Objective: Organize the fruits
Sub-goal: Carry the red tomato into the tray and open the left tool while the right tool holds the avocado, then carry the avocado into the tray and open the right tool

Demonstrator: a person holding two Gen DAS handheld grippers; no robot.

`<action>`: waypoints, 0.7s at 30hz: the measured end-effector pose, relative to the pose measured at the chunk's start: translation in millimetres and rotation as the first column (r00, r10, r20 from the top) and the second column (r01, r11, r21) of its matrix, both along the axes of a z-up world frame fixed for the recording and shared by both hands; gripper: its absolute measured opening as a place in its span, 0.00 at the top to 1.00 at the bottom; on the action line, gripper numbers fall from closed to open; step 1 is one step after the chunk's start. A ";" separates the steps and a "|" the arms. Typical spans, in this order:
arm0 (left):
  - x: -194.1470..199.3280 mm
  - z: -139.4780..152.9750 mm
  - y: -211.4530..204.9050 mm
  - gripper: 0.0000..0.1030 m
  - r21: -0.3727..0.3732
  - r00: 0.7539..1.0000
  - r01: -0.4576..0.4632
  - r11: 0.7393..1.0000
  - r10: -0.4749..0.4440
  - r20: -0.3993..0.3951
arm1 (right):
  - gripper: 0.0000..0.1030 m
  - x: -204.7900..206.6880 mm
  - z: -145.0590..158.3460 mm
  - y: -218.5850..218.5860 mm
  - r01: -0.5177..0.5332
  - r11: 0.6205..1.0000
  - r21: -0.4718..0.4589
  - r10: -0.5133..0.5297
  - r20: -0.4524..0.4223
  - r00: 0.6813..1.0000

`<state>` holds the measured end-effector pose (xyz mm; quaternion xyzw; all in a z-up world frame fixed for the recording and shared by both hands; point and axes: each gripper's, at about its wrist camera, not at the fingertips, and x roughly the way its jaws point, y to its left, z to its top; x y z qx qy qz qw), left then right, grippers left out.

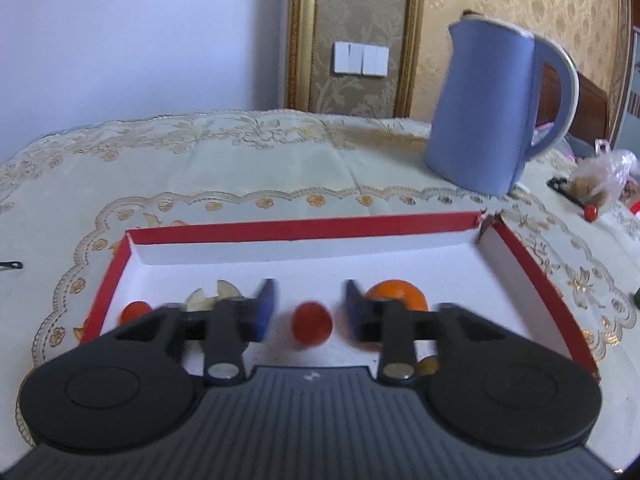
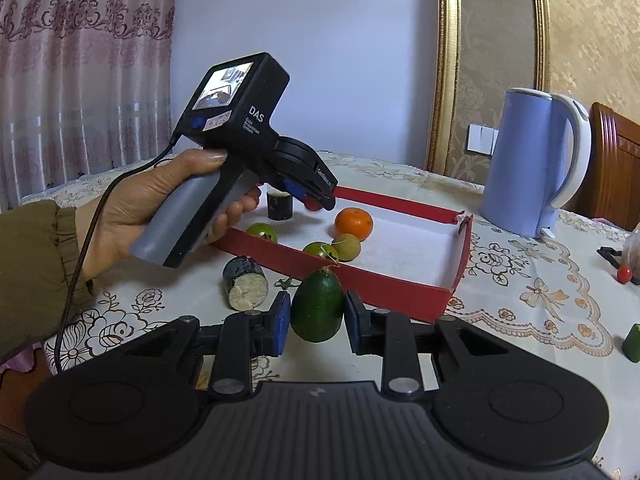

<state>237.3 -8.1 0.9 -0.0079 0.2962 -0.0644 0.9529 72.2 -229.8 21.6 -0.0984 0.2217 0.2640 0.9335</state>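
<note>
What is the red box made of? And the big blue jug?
The red box looks like thin cardboard: matte red outside, white inside, with one corner torn open. The blue jug looks like smooth plastic, with a faint sheen and a white handle; it could be coated metal underneath.

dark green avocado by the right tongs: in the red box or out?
Out. The dark green avocado lies on the tablecloth outside the red cardboard box, between the open right tongs.

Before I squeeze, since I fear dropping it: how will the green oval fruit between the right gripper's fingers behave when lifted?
The green oval fruit looks smooth and glossy, so it may slip between the right gripper pads. Its rounded egg shape would probably roll on the tablecloth if nudged. It looks firm, likely tolerating a moderate squeeze.
</note>
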 end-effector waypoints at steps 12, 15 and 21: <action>-107.4 6.9 62.5 0.00 -0.223 0.964 -0.177 0.959 0.215 0.156 | 0.73 7.6 0.7 -1.8 0.033 0.999 0.026 -0.033 -0.007 0.999; -123.1 -3.3 76.9 0.00 -0.249 0.955 -0.223 0.942 0.263 0.139 | 0.73 10.7 4.0 2.7 0.039 0.999 0.018 -0.039 0.003 0.999; -136.3 -13.9 95.5 0.00 -0.285 0.930 -0.278 0.917 0.331 0.158 | 0.73 22.3 11.4 8.7 0.047 0.999 -0.006 -0.047 0.020 0.999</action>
